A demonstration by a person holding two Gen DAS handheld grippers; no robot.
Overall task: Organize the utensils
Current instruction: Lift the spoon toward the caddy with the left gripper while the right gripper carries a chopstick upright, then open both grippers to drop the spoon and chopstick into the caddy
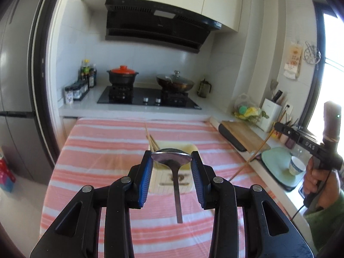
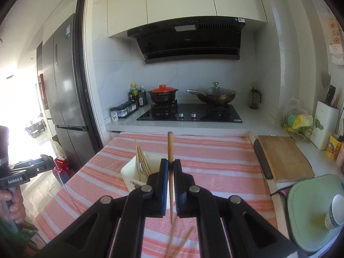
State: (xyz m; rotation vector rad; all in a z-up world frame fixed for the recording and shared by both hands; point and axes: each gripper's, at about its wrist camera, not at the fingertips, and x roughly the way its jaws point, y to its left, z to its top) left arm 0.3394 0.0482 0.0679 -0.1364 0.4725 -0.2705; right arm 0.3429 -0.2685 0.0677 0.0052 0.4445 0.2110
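My left gripper (image 1: 171, 158) is shut on a steel spoon (image 1: 174, 172) by its bowl, with the handle hanging down. It hovers above a cream utensil holder (image 1: 187, 182) that holds several chopsticks (image 1: 151, 143). My right gripper (image 2: 171, 167) is shut on one wooden chopstick (image 2: 170, 148), held upright to the right of the holder (image 2: 131, 174). Loose chopsticks (image 2: 182, 240) lie on the striped cloth below it. The right gripper with its chopstick also shows in the left wrist view (image 1: 277, 126).
The pink striped cloth (image 1: 103, 150) covers the table. A cutting board (image 2: 283, 157) and a green tray (image 2: 309, 210) with a cup (image 2: 336, 211) sit at the right. A stove with pots (image 2: 189, 111) stands behind, a fridge (image 2: 64, 86) at the left.
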